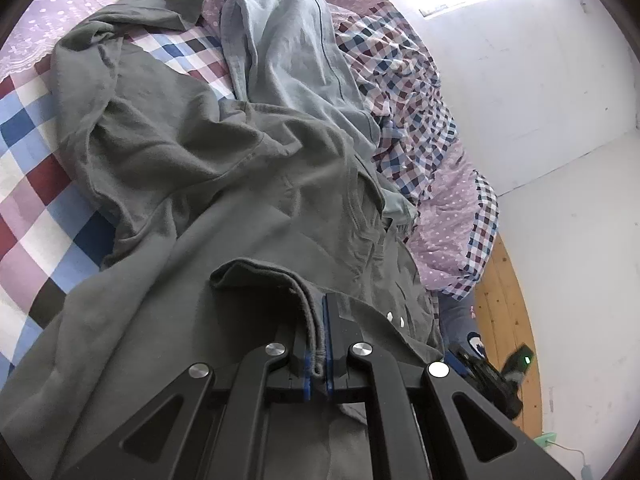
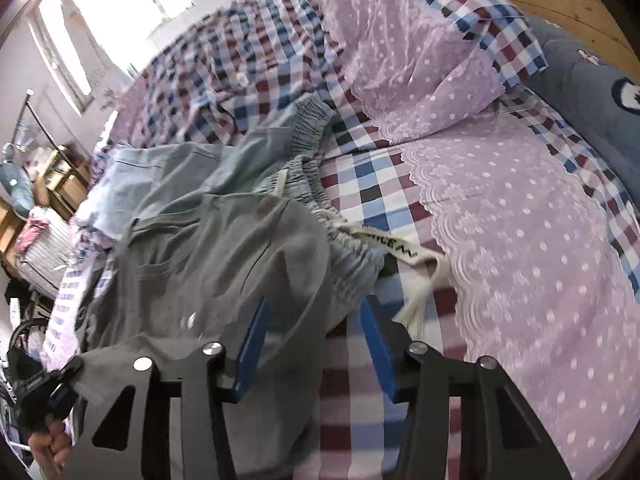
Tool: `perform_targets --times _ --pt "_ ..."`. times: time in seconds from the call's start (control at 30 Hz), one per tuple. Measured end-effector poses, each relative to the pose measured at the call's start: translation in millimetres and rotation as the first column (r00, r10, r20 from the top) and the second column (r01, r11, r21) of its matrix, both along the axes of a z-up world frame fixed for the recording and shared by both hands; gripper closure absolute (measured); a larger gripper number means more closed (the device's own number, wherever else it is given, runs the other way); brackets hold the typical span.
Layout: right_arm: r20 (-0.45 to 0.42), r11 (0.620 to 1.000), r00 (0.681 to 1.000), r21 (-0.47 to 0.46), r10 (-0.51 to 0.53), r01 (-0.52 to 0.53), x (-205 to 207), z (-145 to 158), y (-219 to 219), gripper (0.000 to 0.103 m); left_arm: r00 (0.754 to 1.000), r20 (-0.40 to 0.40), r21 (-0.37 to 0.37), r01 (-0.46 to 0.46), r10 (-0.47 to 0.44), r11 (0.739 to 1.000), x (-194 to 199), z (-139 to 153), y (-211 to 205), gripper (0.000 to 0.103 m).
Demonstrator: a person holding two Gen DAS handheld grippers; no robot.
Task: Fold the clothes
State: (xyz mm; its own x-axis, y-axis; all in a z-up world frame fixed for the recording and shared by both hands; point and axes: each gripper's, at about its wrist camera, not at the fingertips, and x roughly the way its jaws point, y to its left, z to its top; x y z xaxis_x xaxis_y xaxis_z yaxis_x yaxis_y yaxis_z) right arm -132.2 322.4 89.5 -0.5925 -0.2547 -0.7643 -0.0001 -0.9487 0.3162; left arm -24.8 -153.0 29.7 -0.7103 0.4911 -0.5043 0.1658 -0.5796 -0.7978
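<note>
Crumpled dark grey cotton garment (image 1: 192, 160) spread across checked bed sheet (image 1: 28, 184), left gripper (image 1: 316, 332) fingers clamped on its stitched hem, right gripper (image 2: 316, 344) fingers spread wide, empty, above the grey fabric's edge, pale blue elastic-waist trousers (image 2: 256, 160) just beyond

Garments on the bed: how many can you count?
2. A grey garment, its edge clamped in the left gripper, and light-blue trousers lying beyond it. More may be hidden underneath.

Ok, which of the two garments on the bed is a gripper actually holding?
The dark grey garment: its hem sits pinched in the left gripper. The light blue trousers lie free.
</note>
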Motion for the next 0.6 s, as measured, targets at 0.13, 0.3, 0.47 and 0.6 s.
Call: perform_targets --times 0.13,0.3,0.47,0.6 --pt "0.079 0.995 0.997 0.101 0.002 -0.01 -34.9 -6.6 -12.4 0.081 1.0 -0.011 0.001 0.002 -0.002 1.0 -0.3 2.4 -1.9 0.1" --pt "0.116 0.987 0.993 0.163 -0.032 0.012 -69.4 -0.6 -19.2 0.103 1.0 -0.029 -0.004 -0.003 0.002 1.0 1.8 6.1 -4.2 0.1" --pt "0.062 0.974 0.992 0.205 -0.114 0.099 -97.0 31.6 -15.5 0.103 0.999 -0.029 -0.021 -0.017 0.016 1.0 2.1 6.7 -7.6 0.1" --pt "0.153 0.976 0.988 0.217 -0.025 -0.009 -84.8 21.9 -20.1 0.099 1.0 -0.018 -0.025 -0.017 0.017 1.0 0.6 3.7 -8.2 0.1"
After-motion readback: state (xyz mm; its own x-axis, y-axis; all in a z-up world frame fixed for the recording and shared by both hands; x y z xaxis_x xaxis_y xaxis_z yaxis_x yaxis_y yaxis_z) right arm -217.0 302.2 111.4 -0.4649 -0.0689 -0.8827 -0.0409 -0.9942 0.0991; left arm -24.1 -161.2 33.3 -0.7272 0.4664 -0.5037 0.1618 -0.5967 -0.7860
